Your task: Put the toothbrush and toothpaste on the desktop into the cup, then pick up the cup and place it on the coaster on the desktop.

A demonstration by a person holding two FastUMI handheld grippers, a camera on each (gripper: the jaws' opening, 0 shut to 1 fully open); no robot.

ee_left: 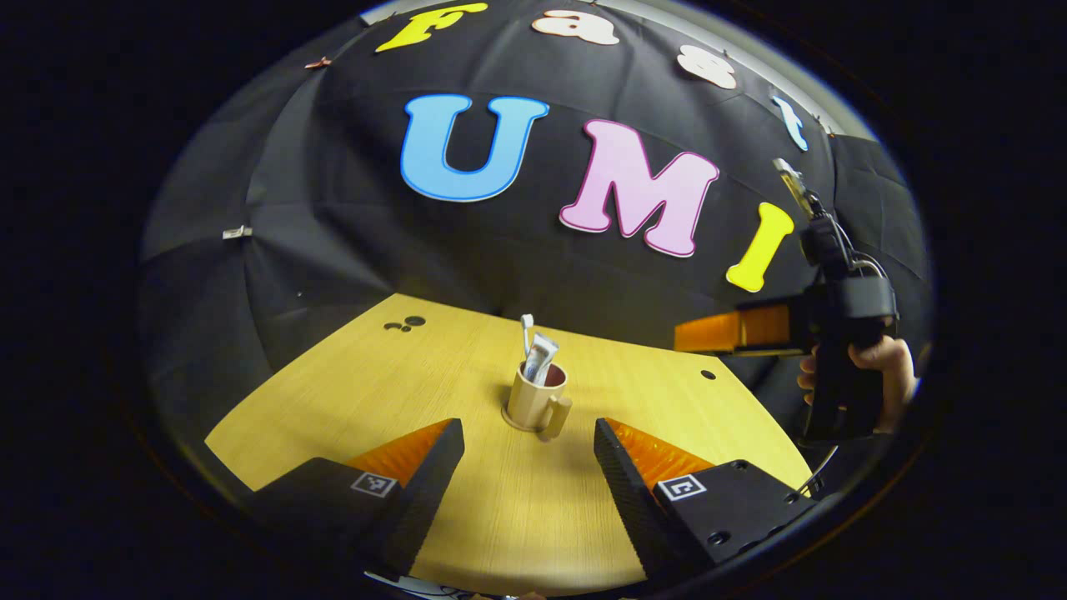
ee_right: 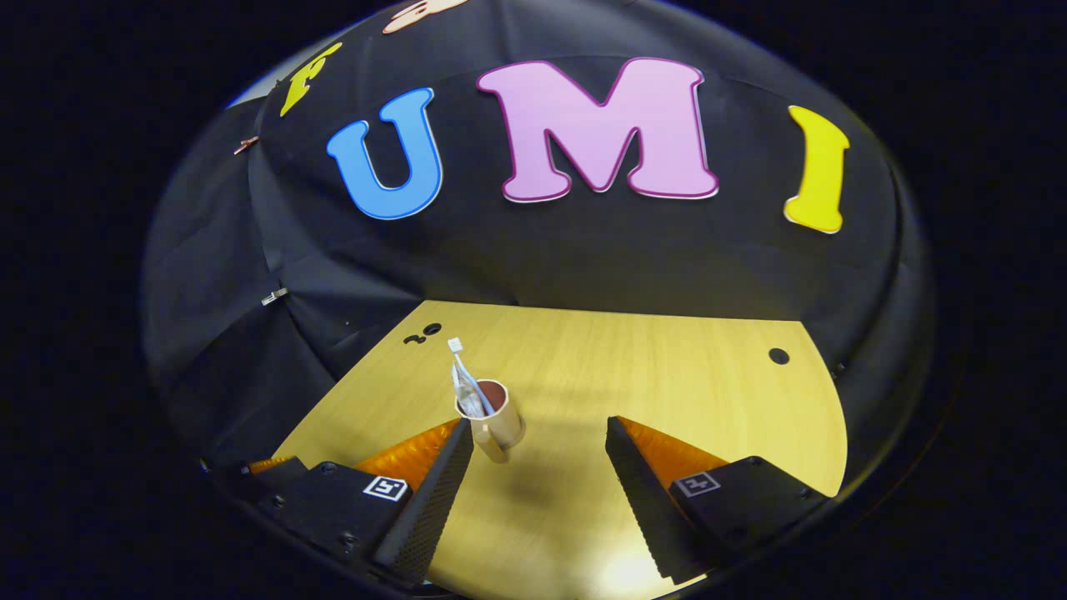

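Bench (ee_left: 350,392): one light wood-grain top, with the booth's black cloth wall behind it. A few small dark holes in it: a cluster at the far left corner, a single one at the far right.

Left gripper (ee_left: 528,471): fingers spread wide, nothing between them, hovering over the near part of the bench. In the left gripper view the cup (ee_left: 538,398) sits just beyond the fingertips, lined up with the gap and clear of both fingers.

Right gripper (ee_right: 539,471): also spread wide and empty. In the right gripper view the cup (ee_right: 493,421) stands just past its left-hand finger, off to the left of the gap; can't tell if it touches that finger. In the left gripper view the same gripper (ee_left: 708,332) hangs off to the right above the bench edge, gripped by a hand (ee_left: 875,360), well apart from the cup.

Coaster (ee_left: 510,417): one, a thin disc visible as a rim under the cup base in the left gripper view. The cup stands on it.

Cup: one, tan mug, upright, handle facing the left gripper.

Toothpaste (ee_left: 542,354): one tube, standing in the cup, leaning slightly.

Toothbrush (ee_left: 526,329): one, white, head up, in the cup beside the tube, rising above it.
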